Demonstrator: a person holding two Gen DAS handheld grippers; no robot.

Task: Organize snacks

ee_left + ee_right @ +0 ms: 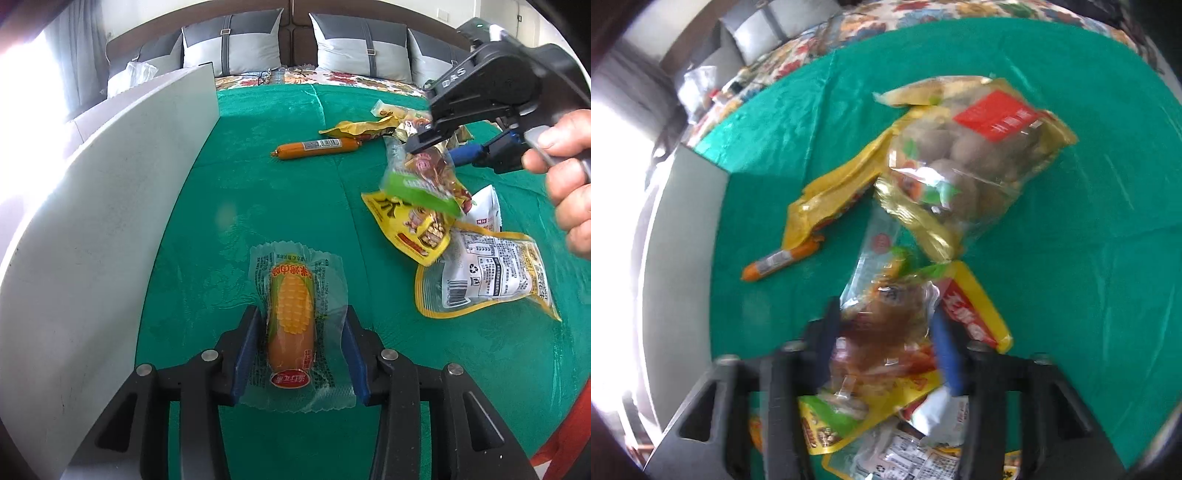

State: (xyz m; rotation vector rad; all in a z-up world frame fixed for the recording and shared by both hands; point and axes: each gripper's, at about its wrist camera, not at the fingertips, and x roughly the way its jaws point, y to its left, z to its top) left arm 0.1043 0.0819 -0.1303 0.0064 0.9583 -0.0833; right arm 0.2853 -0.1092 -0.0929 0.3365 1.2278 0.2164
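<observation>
Nearest, the left gripper (301,350) has its fingers narrowed around a wrapped corn sausage (291,321) lying on the green bedspread (258,166) beside a white board (110,206), pads at the wrapper's edges. Farther off, the right gripper (886,354) has closed on a clear snack pouch (424,173), lifted above the pile of packets (480,266). Both wrappers look slippery, so a slow, level carry would suit, clear of the orange sausage stick (317,147) beyond.

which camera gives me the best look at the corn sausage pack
The left wrist view. The corn sausage pack lies sharp and fully visible on the green cloth, between the left gripper's blue pads. The right wrist view does not show it at all.
</observation>
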